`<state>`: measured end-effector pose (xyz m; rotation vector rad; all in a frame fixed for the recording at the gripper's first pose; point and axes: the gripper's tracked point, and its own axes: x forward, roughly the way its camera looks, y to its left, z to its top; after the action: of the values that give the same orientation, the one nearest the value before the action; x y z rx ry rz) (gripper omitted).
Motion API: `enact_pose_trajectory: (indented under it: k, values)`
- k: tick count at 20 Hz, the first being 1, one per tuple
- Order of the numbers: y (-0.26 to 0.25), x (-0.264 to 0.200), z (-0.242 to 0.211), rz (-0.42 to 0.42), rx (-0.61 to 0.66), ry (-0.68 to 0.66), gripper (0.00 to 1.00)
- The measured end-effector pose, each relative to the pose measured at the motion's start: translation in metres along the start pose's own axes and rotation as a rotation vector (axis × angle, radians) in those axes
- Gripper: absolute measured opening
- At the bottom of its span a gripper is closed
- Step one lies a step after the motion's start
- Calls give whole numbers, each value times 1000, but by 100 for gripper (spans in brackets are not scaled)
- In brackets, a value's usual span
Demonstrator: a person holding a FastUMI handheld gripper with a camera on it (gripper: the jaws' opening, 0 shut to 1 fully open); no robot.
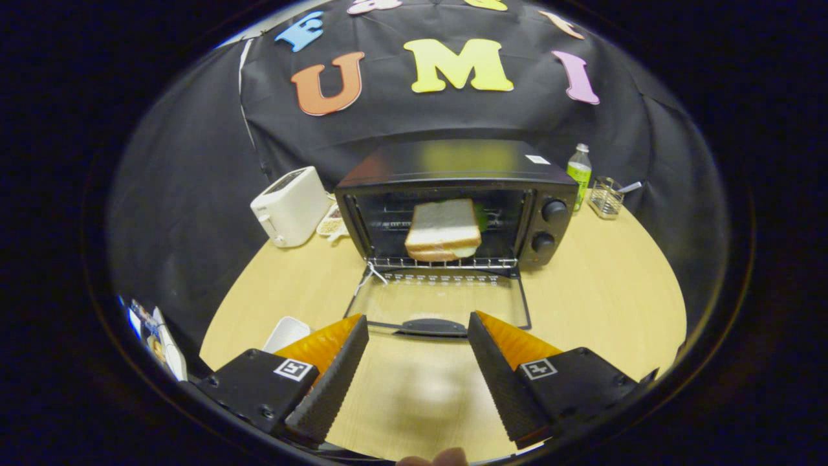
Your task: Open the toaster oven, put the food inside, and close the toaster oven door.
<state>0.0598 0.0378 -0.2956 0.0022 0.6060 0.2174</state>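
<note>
The gripper [417,330] is hovering with its fingers spread wide and gripping nothing, just short of the handle [432,327] of the toaster oven door [440,299], which is lying folded down flat on the wooden table [601,304]. Beyond it, the sandwich [445,230], white bread with a green leaf peeking behind, is sitting on the rack inside the open toaster oven [456,204]. A white toaster [289,206] is standing beside the oven.

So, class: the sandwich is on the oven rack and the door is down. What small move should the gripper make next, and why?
Probably ease forward and down so the open gripper gets its fingers under the door handle just ahead. The sandwich already sits on the rack inside the toaster oven, and the glass door lies flat open on the table, so closing is what remains.
</note>
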Motion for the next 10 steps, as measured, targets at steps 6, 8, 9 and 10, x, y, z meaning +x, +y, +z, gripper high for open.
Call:
enact_pose_trajectory:
  k: [6, 8, 9, 10]
  values:
    - [-27, 33, -44, -82, 33, 61, 100]
    - [-29, 47, -55, -92, 55, 80, 100]
    - [-29, 53, -62, -93, 66, 100, 100]
    - [-29, 58, -67, -91, 72, 117, 100]
